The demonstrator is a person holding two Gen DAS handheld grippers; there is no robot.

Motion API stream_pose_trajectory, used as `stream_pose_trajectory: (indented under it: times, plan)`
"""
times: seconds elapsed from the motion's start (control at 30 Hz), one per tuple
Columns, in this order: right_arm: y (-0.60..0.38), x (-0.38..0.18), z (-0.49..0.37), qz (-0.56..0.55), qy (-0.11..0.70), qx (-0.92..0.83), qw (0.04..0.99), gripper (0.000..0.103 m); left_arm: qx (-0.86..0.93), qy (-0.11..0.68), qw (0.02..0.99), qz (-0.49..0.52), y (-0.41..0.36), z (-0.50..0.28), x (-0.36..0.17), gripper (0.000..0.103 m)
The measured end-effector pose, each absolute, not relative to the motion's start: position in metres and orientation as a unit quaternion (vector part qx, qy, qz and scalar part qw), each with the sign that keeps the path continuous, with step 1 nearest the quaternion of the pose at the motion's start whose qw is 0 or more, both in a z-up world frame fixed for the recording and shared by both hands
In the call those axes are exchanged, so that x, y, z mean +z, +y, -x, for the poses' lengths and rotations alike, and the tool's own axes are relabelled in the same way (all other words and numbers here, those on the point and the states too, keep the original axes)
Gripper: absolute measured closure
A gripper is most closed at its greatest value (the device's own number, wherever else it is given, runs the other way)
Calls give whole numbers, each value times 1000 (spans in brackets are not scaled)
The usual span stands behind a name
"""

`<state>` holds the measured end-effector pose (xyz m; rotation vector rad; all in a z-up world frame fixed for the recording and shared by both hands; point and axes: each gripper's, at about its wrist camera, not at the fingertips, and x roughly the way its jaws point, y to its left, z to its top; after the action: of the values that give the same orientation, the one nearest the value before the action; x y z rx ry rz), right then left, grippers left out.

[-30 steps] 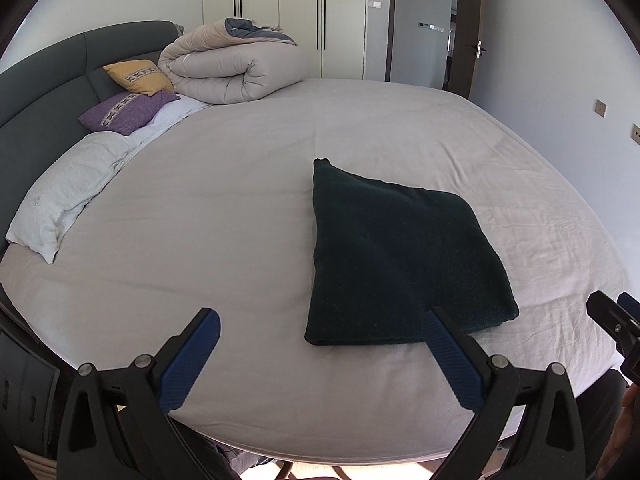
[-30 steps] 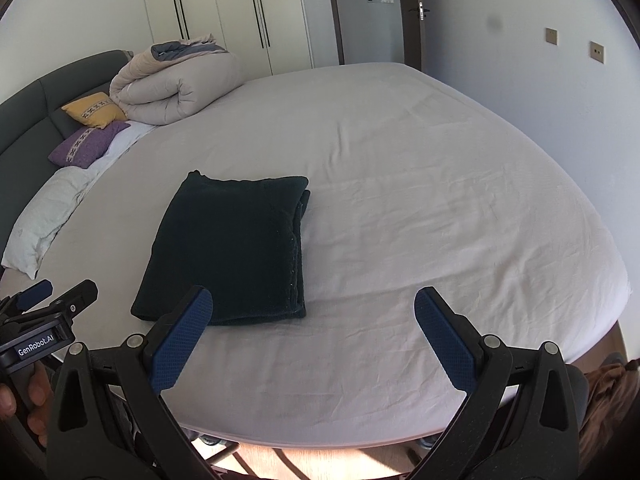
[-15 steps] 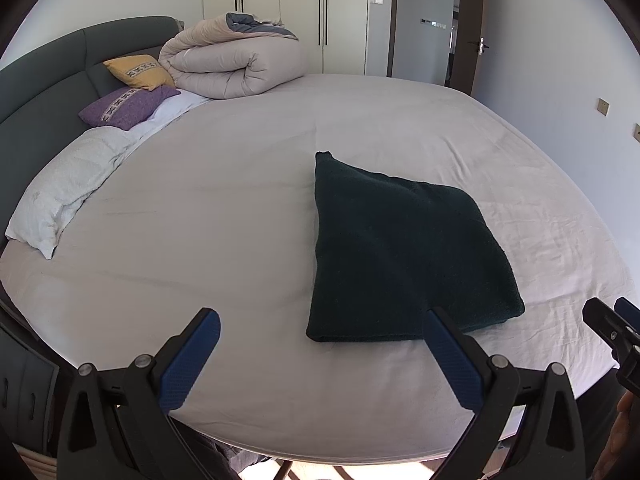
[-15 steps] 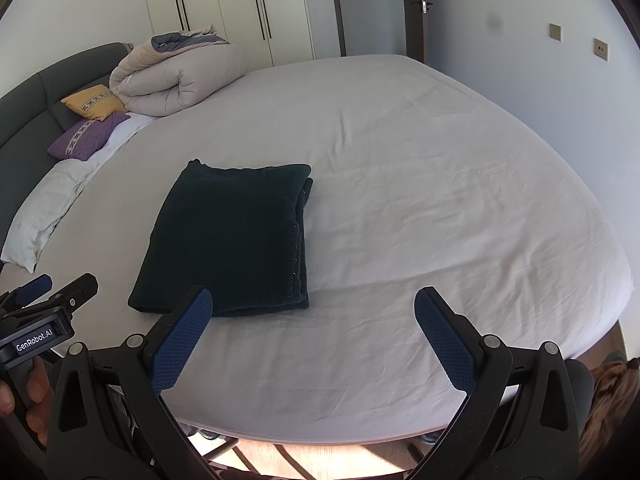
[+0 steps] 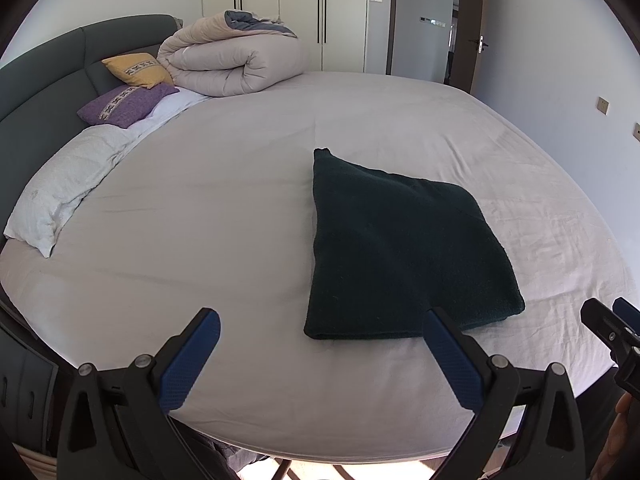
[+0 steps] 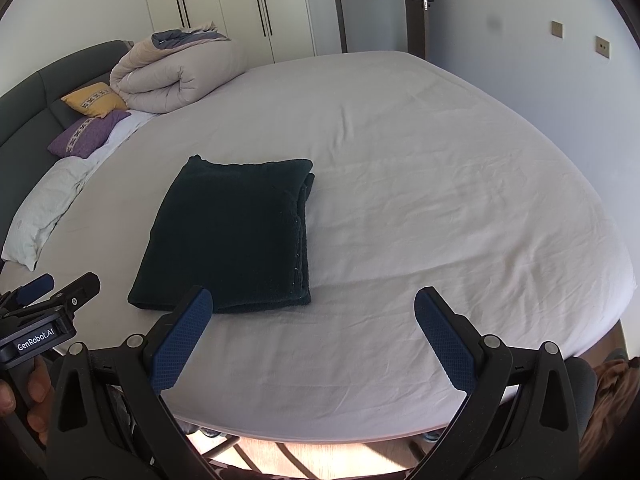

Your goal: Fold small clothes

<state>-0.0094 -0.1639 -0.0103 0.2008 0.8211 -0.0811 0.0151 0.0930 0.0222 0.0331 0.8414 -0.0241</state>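
Note:
A dark green garment (image 5: 400,248) lies folded into a flat rectangle on the light grey bed sheet (image 5: 224,216). It also shows in the right wrist view (image 6: 236,232), with its stacked layers along the right edge. My left gripper (image 5: 320,356) is open and empty, held back above the bed's near edge, just short of the garment's near edge. My right gripper (image 6: 312,340) is open and empty, to the right of the garment's near corner. Each gripper shows at the edge of the other's view.
A rolled beige duvet (image 5: 232,60), a yellow cushion (image 5: 138,70), a purple cushion (image 5: 128,104) and a white pillow (image 5: 64,196) lie along the dark headboard (image 5: 40,80) at the far left. Wardrobes (image 5: 304,12) and a door (image 5: 476,20) stand behind. The wall (image 6: 560,60) runs along the bed's right.
Both grippers have drawn back and risen slightly from the folded garment. The garment has not moved.

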Motion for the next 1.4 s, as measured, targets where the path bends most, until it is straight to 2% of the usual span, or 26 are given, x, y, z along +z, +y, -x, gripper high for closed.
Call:
stream_pose_trajectory:
  times: [1.4]
  plan:
    - [-154,-18,5,-107,412,-32,904,0,-16,416,909,-19,92,-16,15,0]
